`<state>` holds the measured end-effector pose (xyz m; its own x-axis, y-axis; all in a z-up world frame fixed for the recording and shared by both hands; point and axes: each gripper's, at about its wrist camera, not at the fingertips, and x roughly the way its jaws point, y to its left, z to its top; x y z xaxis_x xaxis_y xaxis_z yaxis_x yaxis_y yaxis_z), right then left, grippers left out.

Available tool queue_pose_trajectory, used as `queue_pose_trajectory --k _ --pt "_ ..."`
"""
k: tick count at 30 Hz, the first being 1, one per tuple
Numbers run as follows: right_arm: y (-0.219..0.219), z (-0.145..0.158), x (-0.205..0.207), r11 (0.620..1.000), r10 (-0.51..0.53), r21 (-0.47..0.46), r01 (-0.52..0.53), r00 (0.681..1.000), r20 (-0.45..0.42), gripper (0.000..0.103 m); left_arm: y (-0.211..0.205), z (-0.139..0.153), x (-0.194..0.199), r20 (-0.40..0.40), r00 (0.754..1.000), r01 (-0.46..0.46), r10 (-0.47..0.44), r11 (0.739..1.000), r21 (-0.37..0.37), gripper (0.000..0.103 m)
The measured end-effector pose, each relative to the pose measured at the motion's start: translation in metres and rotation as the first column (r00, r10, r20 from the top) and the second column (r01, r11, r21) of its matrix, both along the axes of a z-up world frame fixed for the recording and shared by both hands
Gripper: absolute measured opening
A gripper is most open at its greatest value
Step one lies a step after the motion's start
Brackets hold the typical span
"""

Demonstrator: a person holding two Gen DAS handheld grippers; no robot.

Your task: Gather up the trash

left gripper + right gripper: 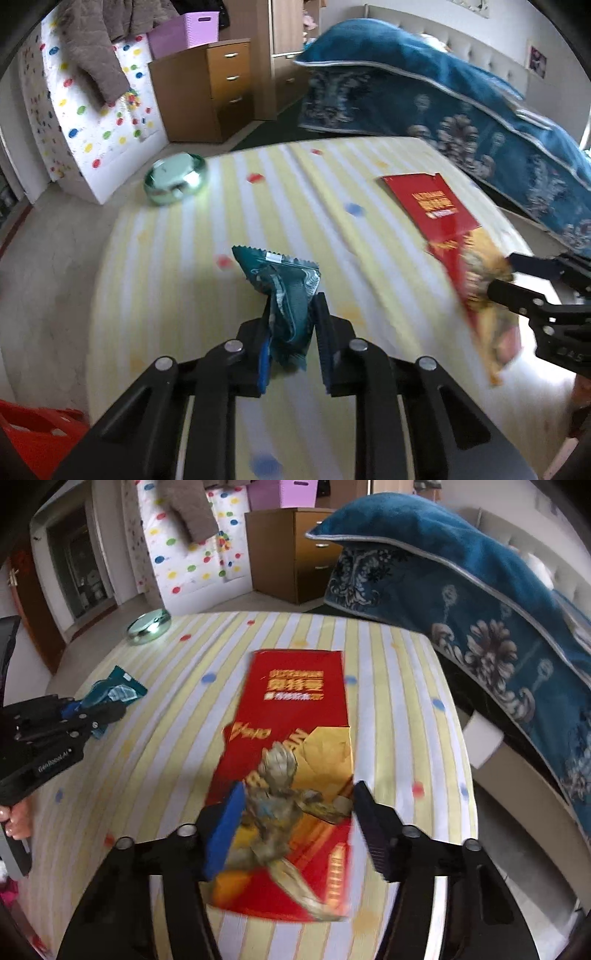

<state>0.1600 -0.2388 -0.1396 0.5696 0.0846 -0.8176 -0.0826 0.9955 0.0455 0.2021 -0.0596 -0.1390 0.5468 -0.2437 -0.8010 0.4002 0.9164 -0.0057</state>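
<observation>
**Left wrist view: teal wrapper clamped, red packet not yet gripped**

Landmark: the yellow-and-white striped dotted sheet point(177, 280) covering the bed.

1. Left gripper point(293, 314). Its jaws stand close together, clamped on the crumpled teal foil snack wrapper point(286, 288). The wrapper rises from the near middle of the sheet, its serrated end pointing away from the camera. Lift straight up and confirm that the foil does not slip before carrying it off.

2. Right gripper point(297, 805). Its jaws stand apart, one on each side of the flat red-and-gold printed paper packet point(295, 775). The packet lies on the right half of the sheet. The pads do not appear to press on it. A flat packet gives little to pinch, so catching its near edge, or closing so that it buckles between the pads, is advisable.

3. Other items. A shiny green round tin point(173, 179) sits at the far left corner of the sheet. A red plastic basket point(40, 432) shows beyond its near left edge and is possibly the bin.

4. Legible writing. The left gripper body reads "GenRobot.AI". The packet carries gold lettering, blurred and unreadable.
</observation>
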Motion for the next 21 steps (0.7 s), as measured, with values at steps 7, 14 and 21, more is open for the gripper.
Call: queue_pose_trajectory --k 7,14,21 --pt "0.002 -0.002 -0.054 0.997 0.013 0.070 -0.012 1.000 -0.010 0.016 -0.028 0.003 -0.075 -0.053 0.993 0.107 -0.110 0.992 -0.063 0.018" --pt "-0.014 0.006 -0.115 0.994 -0.048 0.101 0.047 0.999 0.009 0.018 -0.026 0.017 -0.101 -0.036 0.997 0.066 -0.068 0.996 -0.062 0.018" --pt "-0.017 0.010 -0.127 0.986 -0.080 0.147 0.073 0.996 0.043 0.052 -0.005 0.046 -0.093 0.048 0.998 -0.030 0.033 0.998 -0.046 0.019"
